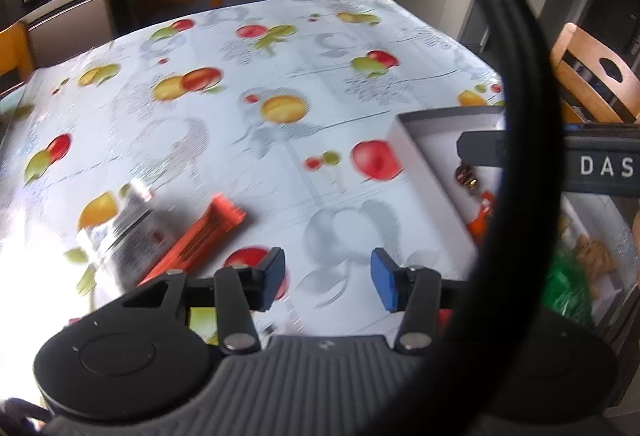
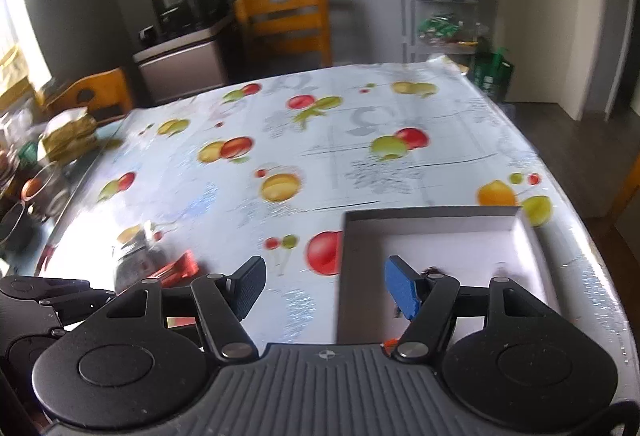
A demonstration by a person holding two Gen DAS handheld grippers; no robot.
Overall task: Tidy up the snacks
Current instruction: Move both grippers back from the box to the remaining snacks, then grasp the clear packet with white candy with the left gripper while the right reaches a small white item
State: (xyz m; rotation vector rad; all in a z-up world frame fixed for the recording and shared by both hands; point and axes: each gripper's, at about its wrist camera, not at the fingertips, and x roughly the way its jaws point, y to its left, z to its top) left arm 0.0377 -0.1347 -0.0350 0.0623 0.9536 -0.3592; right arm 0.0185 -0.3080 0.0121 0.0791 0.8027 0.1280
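An orange snack bar (image 1: 200,240) lies on the fruit-print tablecloth beside a silver foil packet (image 1: 120,224). Both also show in the right wrist view, the bar (image 2: 176,270) and the packet (image 2: 134,256). A white cardboard box (image 1: 420,164) stands at the right with several snacks inside, partly hidden by a black cable (image 1: 520,116). My left gripper (image 1: 328,282) is open and empty, just right of the bar. My right gripper (image 2: 324,286) is open and empty above the box's left wall (image 2: 344,276).
Wooden chairs (image 2: 286,20) stand at the far and right sides (image 1: 592,76). A shelf rack with bags (image 2: 440,12) is behind the table. Jars and packets (image 2: 48,164) crowd the table's left edge. The right gripper's body (image 1: 600,160) hangs over the box.
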